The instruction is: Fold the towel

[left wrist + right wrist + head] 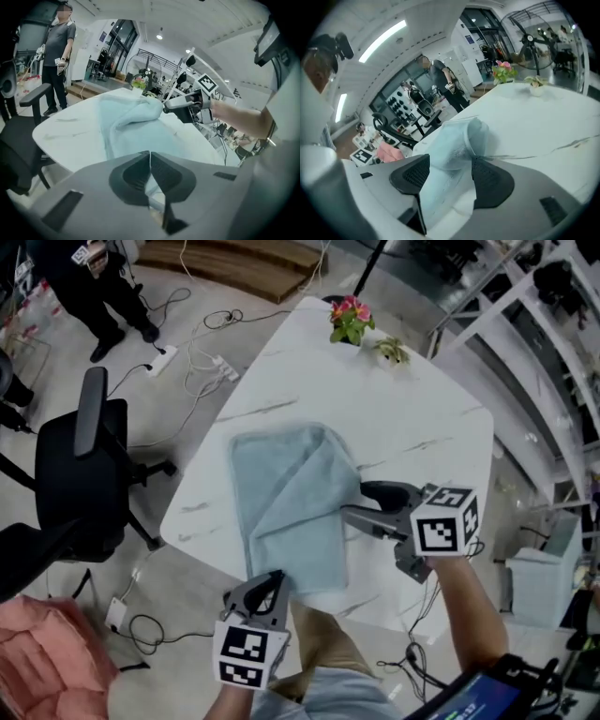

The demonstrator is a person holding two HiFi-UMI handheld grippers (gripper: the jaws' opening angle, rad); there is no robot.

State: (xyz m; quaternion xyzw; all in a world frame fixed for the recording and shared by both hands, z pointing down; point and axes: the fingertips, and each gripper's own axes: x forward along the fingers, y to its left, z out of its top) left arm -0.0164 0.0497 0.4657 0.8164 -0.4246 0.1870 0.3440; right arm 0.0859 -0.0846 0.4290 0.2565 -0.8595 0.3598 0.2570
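Observation:
A light blue towel (291, 512) lies on the white marble table (412, 427), its right part folded over to the left in a slanted flap; its near end reaches the table's near edge. My left gripper (274, 579) is at that near end with its jaws closed, and blue cloth (152, 187) shows in the gap behind the tips (150, 157). My right gripper (361, 505) stands open at the towel's right edge. A raised loop of the towel (454, 145) sits between its pads (492, 180) without being pressed.
A pot of pink flowers (350, 320) and a small plant (392, 352) stand at the table's far corner. A black office chair (80, 465) is left of the table, with cables (202, 362) on the floor and a person (94, 287) standing beyond.

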